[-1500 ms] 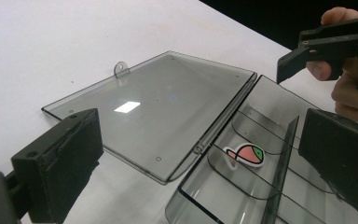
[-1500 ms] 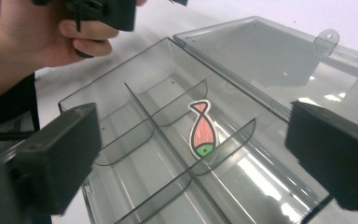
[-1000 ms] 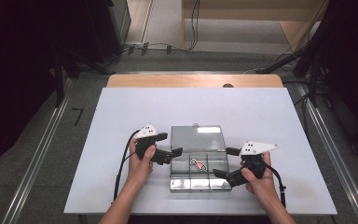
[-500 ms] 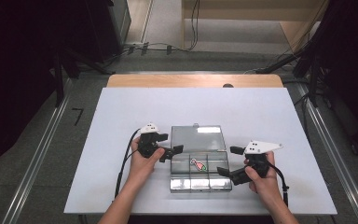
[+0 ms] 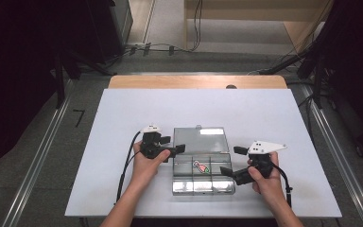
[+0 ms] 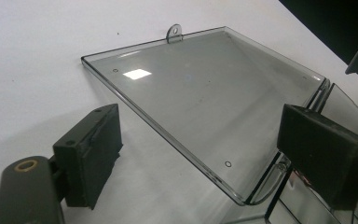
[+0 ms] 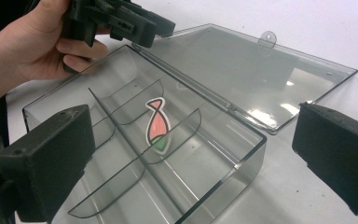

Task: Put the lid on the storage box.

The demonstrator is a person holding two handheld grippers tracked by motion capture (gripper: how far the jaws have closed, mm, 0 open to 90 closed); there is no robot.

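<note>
The white surface point(image 5: 123, 118) carries a clear plastic box point(image 7: 177, 154) near the person's edge, its lid point(image 6: 205, 98) folded flat behind it. A small red-and-green sticker-like piece point(image 7: 156, 123), hard to identify, lies in a middle compartment. The left claw point(image 5: 178, 150) straddles the lid's hinge corner, its jaws apart and just closing, not yet pinching. The right claw point(image 5: 229, 161) waits spread beside the box. Grip the lid edge squarely, then swing it over slowly while the right steadies the base.

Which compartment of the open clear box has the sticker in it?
The middle compartment of the far row, nearest the hinge of the clear box, holds the red-and-green sticker. The compartments beside it and the near row look bare.
</note>
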